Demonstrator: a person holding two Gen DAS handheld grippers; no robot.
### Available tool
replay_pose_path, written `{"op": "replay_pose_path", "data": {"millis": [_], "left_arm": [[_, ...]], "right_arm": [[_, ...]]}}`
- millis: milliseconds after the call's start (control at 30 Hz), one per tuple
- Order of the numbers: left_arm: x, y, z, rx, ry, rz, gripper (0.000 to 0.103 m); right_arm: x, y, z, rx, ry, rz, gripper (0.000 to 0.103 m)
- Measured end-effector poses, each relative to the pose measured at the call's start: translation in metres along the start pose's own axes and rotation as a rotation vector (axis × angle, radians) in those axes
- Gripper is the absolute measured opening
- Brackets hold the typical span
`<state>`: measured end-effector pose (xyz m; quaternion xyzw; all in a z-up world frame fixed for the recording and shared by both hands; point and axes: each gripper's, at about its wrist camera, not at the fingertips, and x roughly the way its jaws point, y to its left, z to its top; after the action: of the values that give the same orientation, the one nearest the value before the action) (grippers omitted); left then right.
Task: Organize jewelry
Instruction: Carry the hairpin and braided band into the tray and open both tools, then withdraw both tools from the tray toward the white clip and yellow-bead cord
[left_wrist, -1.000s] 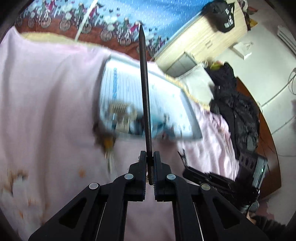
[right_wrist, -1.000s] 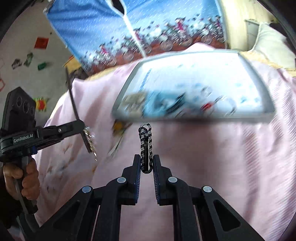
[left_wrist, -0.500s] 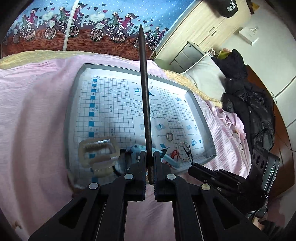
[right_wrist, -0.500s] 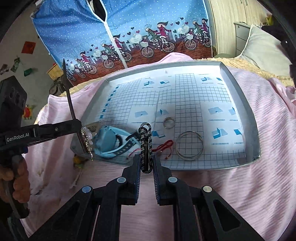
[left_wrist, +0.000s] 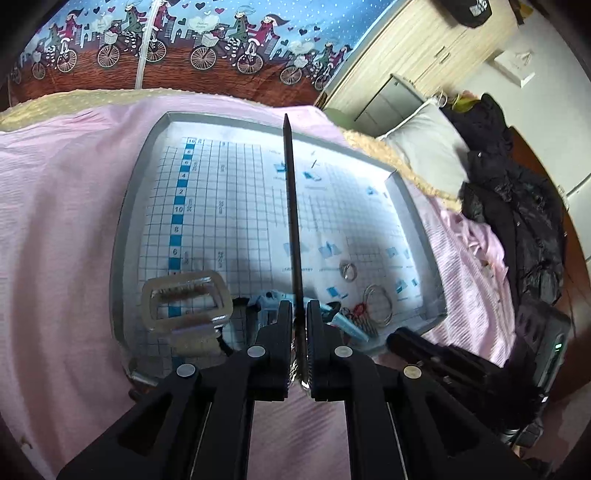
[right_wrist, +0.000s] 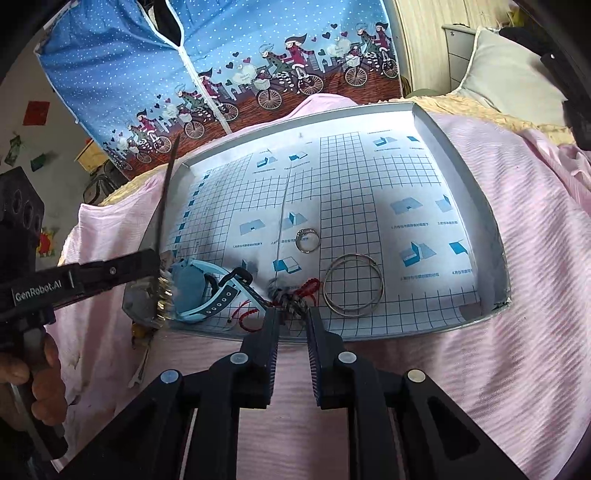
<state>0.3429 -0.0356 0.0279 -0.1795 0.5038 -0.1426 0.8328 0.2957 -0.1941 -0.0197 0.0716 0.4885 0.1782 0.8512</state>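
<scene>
Gripping a long dark hair stick (left_wrist: 293, 236) between closed fingers, the left gripper (left_wrist: 300, 325) hangs over the lower edge of the grey tray (left_wrist: 125, 229), with the stick running up the centre of the left wrist frame. In the right wrist view, at centre left, a beaded ornament (right_wrist: 164, 291) dangles from the stick's held end, right above the tray's lower-left corner.

The right gripper (right_wrist: 293, 317) sits at lower centre of its own frame with its jaws parted and nothing between them. A dark braided chain (right_wrist: 290, 302) lies just ahead of its tips, on the tray's gridded liner and touching a red cord (right_wrist: 308, 288).

Other pieces crowd the lower part of the tray: a light blue watch (right_wrist: 201, 288), 1 small ring (right_wrist: 307, 240), a large wire hoop (right_wrist: 353, 288) and a clear buckle (left_wrist: 186, 301), which shows only in the left wrist view.

Risks, as I judge them:
- The ornament could catch on the tray wall or the watch strap if the stick goes down at this corner.
- Released near the rim, the stick may roll or tip out onto the pink blanket (right_wrist: 535, 258).
- The soft bedding under the tray could let it tilt under a push, sliding the ring and hoop together.
- The chain and cord may tangle if dragged.
</scene>
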Motion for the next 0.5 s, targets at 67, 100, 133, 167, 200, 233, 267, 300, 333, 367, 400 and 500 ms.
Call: {"op": "replay_pose_path", "data": {"millis": [67,100,133,167,200,233,267,300,333,367,400,500], "left_arm": [[-0.003,0.000,-0.003,0.001,0.008,0.008,0.025],[-0.007,0.001,-0.007,-0.001,-0.001,0.000,0.045],[-0.015,0.002,-0.010,-0.003,-0.029,-0.009,0.059],[-0.022,0.003,-0.014,-0.002,-0.060,-0.017,0.063],[-0.032,0.003,-0.019,0.004,-0.099,-0.027,0.070],[-0.040,0.003,-0.023,0.012,-0.130,-0.034,0.078],[-0.051,0.003,-0.030,0.022,-0.170,-0.039,0.083],[-0.060,0.003,-0.035,0.030,-0.205,-0.041,0.094],[-0.071,0.003,-0.041,0.039,-0.246,-0.040,0.101],[-0.084,0.003,-0.050,0.052,-0.303,-0.034,0.101],[-0.094,0.004,-0.057,0.063,-0.343,-0.029,0.101],[-0.125,0.003,-0.081,0.104,-0.445,0.012,0.101]], "right_arm": [[-0.012,0.002,-0.004,0.007,-0.056,0.004,0.022],[-0.017,0.003,-0.006,0.009,-0.079,0.004,0.032],[-0.025,0.005,-0.010,0.013,-0.112,0.000,0.042],[-0.033,0.008,-0.014,0.016,-0.140,0.001,0.046],[-0.038,0.010,-0.016,0.016,-0.156,0.002,0.054],[-0.048,0.015,-0.021,0.009,-0.184,0.001,0.061],[-0.054,0.019,-0.024,0.002,-0.201,-0.001,0.064],[-0.064,0.024,-0.028,-0.010,-0.226,-0.004,0.072],[-0.074,0.031,-0.032,-0.022,-0.256,-0.007,0.082],[-0.083,0.036,-0.036,-0.030,-0.281,-0.004,0.086],[-0.095,0.043,-0.041,-0.039,-0.317,-0.007,0.094],[-0.119,0.059,-0.051,-0.058,-0.385,-0.017,0.103]]}}
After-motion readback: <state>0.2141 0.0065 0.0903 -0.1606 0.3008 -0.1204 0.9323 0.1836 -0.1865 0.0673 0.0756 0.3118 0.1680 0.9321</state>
